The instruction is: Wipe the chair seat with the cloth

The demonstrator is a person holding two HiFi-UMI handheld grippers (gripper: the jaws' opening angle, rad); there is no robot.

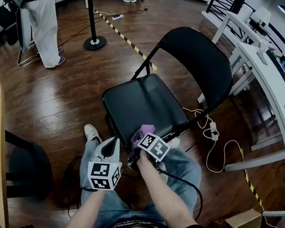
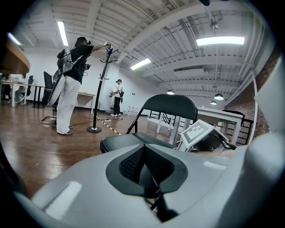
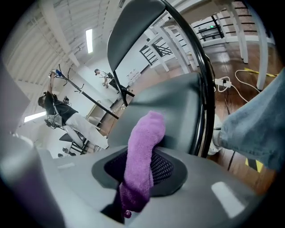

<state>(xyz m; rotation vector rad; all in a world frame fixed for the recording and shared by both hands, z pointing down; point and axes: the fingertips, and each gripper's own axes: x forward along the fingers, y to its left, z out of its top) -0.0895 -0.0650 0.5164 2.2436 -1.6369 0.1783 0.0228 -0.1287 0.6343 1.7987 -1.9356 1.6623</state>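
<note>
The right tongs (image 1: 143,140) are clamped on the purple cloth (image 1: 146,130), which sticks out past their tips as a narrow rolled wad. The left tongs (image 1: 111,145) are closed with nothing between them and hang beside the right pair, just off the near edge of the seat (image 1: 138,101).

In the right gripper view the cloth (image 3: 143,149) points at the seat (image 3: 178,104), its far end at or just above the front edge. I cannot tell whether it touches.

Wiping looks about to begin, with most of the seat ahead of the wad.

Risks, as I judge them:
- The grip takes only one end of the cloth, so dragging it hard across the seat could pull it free.
- A rolled wad wipes a thin strip, so parts of the seat may be missed unless the passes overlap.
- Nothing steadies the chair, and a firm push might slide it on the wood floor (image 1: 58,97) or fold it towards the backrest (image 1: 198,61).
</note>
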